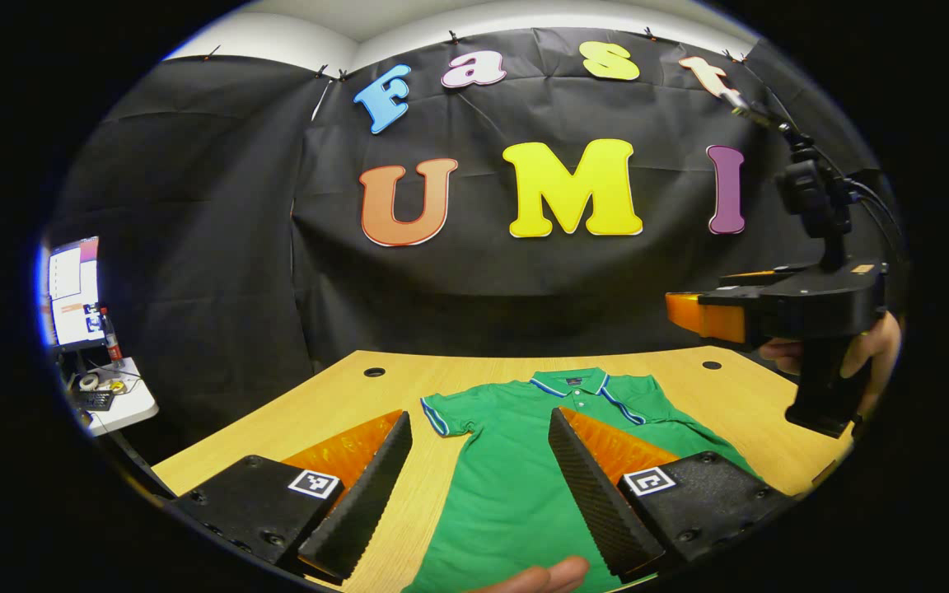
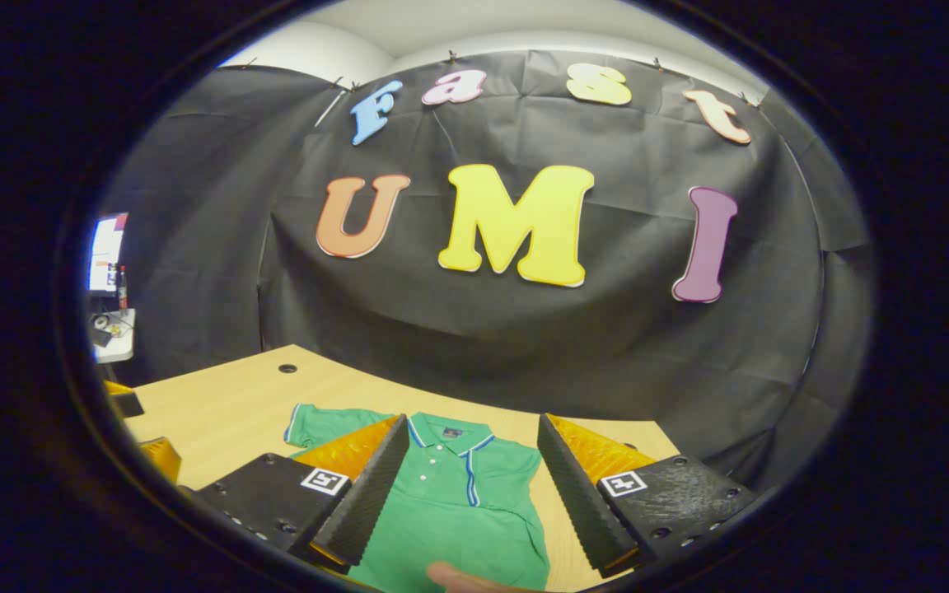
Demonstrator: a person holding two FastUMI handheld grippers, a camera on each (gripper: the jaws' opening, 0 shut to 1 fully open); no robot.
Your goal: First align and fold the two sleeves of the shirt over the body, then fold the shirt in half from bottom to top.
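Right gripper view: shirt (image 2: 450, 502) hem cut off

Matt green knit cloth shirt (image 1: 516, 478), smooth wood-grain table (image 1: 334, 403), ridged rubbery-looking fingers (image 1: 367, 486)

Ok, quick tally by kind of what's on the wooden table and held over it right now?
Green polo shirt: 1
Table holes: 2
Grippers: 2, left gripper and right gripper, jaws open, holding nothing
Total: 5
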